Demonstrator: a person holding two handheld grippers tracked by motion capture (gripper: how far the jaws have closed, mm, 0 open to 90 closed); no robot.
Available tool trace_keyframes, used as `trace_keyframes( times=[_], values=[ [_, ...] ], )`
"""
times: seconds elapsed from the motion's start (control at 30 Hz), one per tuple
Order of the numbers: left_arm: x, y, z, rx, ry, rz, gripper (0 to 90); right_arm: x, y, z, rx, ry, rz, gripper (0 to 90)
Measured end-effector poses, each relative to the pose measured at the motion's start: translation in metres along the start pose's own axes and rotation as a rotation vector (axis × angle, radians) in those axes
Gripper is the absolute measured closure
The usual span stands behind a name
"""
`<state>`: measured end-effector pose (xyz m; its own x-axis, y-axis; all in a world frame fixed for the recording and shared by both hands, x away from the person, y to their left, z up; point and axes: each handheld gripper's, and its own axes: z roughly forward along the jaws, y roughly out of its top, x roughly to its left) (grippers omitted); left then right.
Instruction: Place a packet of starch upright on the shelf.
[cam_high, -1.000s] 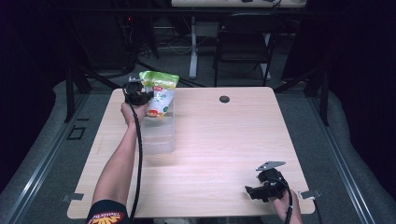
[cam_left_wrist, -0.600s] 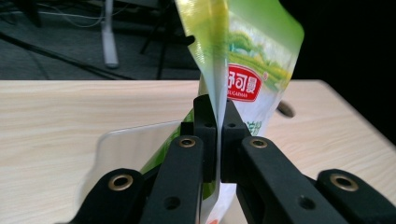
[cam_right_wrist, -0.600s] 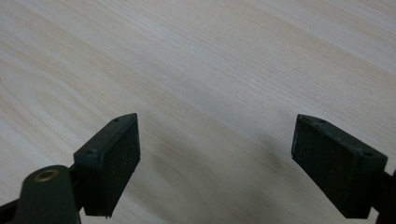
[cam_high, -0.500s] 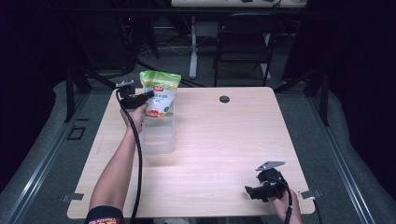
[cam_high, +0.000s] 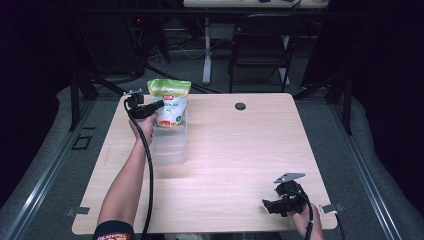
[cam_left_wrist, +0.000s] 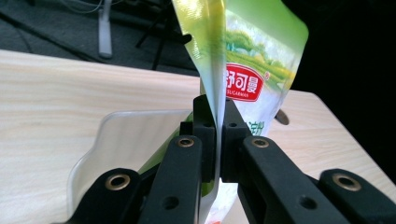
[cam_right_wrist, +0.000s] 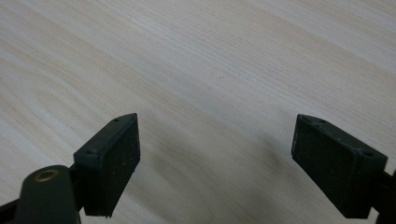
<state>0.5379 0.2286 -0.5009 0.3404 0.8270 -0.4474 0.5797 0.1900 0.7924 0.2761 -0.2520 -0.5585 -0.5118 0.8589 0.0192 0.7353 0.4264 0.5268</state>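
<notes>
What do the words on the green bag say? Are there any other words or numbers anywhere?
"舒可曼" over "SUGARMAN": white letters on the red label of the green bag, which the left gripper pinches.
Dark characters just below the red label: partly hidden behind the gripper, unreadable.
Print on the person's sleeve in the high view: too small to read.
Nothing else has words or numbers.

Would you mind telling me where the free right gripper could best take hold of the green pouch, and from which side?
Probably the flat sealed top edge of the green pouch, approached from the table's right. The pouch stands upright in the clear container; the left gripper already pinches its left edge, and the open right gripper sits at the near right.
</notes>
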Motion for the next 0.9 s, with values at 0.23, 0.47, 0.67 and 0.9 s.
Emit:
trace_keyframes(
  times=[0.23, 0.47, 0.67, 0.9],
  values=[
    [0.007, -0.004, 0.000, 0.049, 0.061, 0.006, 86.6, 0.001, 0.000, 0.000, -0.005, 0.003, 0.003, 15.0],
    [0.006, -0.002, -0.007, 0.062, 0.088, 0.037, 40.5, 0.001, 0.000, 0.000, 0.001, 0.002, -0.005, 15.0],
    [-0.011, 0.003, -0.027, 0.084, 0.150, 0.139, 19.9, 0.001, 0.001, 0.000, 0.000, 0.000, -0.005, 15.0],
    [-0.031, -0.003, -0.066, 0.094, 0.153, 0.227, 13.0, 0.002, 0.001, 0.000, 0.001, 0.000, -0.004, 15.0]
  ],
)
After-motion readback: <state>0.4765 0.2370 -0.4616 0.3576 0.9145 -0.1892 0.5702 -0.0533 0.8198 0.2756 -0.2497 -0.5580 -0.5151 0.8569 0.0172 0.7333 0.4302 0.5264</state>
